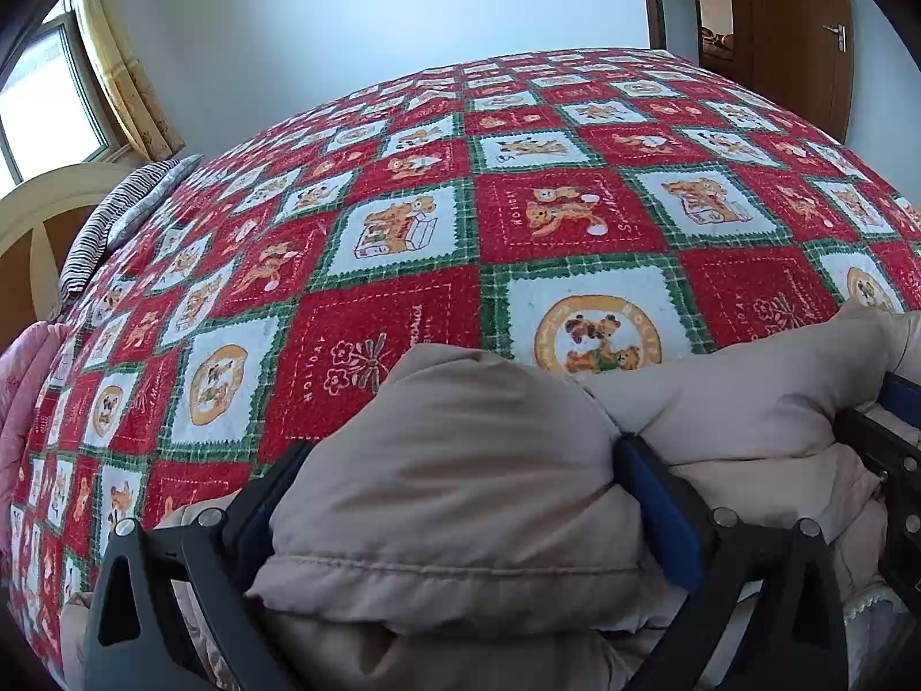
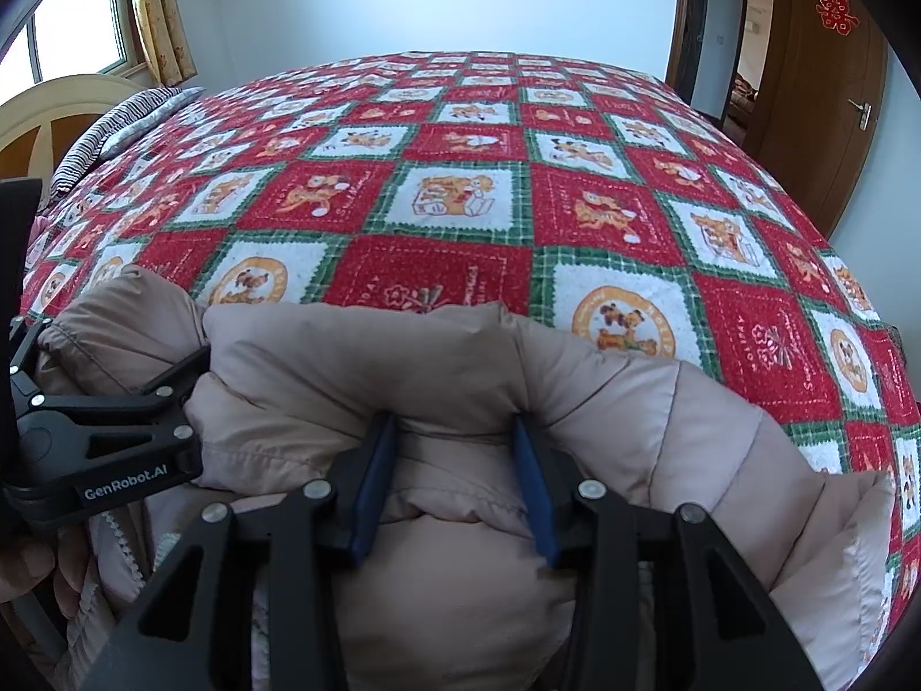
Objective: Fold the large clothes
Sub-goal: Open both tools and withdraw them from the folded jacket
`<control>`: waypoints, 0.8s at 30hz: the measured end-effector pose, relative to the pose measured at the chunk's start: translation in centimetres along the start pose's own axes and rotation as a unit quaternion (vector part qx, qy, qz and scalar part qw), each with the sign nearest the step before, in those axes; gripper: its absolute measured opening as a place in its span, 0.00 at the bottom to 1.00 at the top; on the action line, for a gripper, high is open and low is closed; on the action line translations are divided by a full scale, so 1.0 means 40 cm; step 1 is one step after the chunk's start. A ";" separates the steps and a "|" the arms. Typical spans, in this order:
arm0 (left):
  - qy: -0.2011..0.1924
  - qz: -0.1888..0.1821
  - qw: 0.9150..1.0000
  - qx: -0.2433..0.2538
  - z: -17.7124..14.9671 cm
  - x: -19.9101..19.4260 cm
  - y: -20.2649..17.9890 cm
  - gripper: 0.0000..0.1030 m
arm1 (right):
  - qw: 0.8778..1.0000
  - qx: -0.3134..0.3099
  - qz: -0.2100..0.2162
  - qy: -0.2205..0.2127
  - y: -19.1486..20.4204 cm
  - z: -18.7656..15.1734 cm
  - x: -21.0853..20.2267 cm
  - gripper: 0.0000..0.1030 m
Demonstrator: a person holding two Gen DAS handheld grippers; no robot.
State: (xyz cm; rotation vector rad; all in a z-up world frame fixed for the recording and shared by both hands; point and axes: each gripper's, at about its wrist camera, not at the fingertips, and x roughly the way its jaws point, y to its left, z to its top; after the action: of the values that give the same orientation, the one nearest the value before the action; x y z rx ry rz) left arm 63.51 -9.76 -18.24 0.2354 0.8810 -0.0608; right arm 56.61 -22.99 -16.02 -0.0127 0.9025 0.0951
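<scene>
At the far left a window (image 1: 52, 98) with a yellow curtain (image 1: 124, 75) lets in daylight, and below it stand a pale curved headboard (image 1: 52, 201) and a striped pillow (image 1: 121, 213). A pink cloth (image 1: 23, 397) lies at the left edge of the bed. The bed is covered by a red, white and green blanket (image 1: 518, 173) with bear pictures. On the near edge of this blanket lies the beige padded coat (image 1: 460, 489), puffy and bunched up. The left gripper (image 1: 460, 495) pinches a thick fold of the coat, and its blue pads (image 1: 662, 512) press into the cloth on both sides. Just to the right, the right gripper (image 2: 455, 483) also pinches a fold of the same coat between its blue pads (image 2: 374, 483); the stuffed cloth bulges above and below them. Both grippers are close beside each other. At the far right a brown wooden door (image 2: 829, 86) stands open, with a red paper ornament (image 2: 834, 8) on it.
</scene>
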 end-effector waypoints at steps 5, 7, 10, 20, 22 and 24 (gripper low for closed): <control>-0.022 -0.018 1.000 -0.009 0.017 -0.124 0.073 0.99 | 0.997 0.042 0.056 -0.024 -0.065 -0.004 -0.102 0.69; -0.051 -0.013 0.999 -0.003 -0.009 -0.209 0.112 0.99 | 0.996 0.043 0.047 -0.058 -0.087 -0.023 -0.180 0.80; -0.062 0.003 0.998 0.007 -0.095 -0.315 0.170 0.99 | 0.995 0.039 0.041 -0.078 -0.121 -0.073 -0.277 0.83; -0.038 0.003 0.999 -0.013 -0.580 -0.553 0.332 0.99 | 0.997 0.074 0.030 -0.018 -0.225 -0.429 -0.487 0.84; -0.032 0.014 0.999 -0.011 -0.654 -0.577 0.333 0.99 | 0.995 0.098 0.025 -0.016 -0.246 -0.489 -0.526 0.84; -0.033 0.011 0.999 -0.010 -0.708 -0.602 0.333 0.99 | 0.993 0.113 0.029 -0.011 -0.261 -0.538 -0.561 0.84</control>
State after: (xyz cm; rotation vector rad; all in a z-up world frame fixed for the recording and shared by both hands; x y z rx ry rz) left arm 28.75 8.63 -14.65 0.2243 0.8135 -0.0391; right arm 26.86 -36.21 -12.07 0.2250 0.8876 0.0460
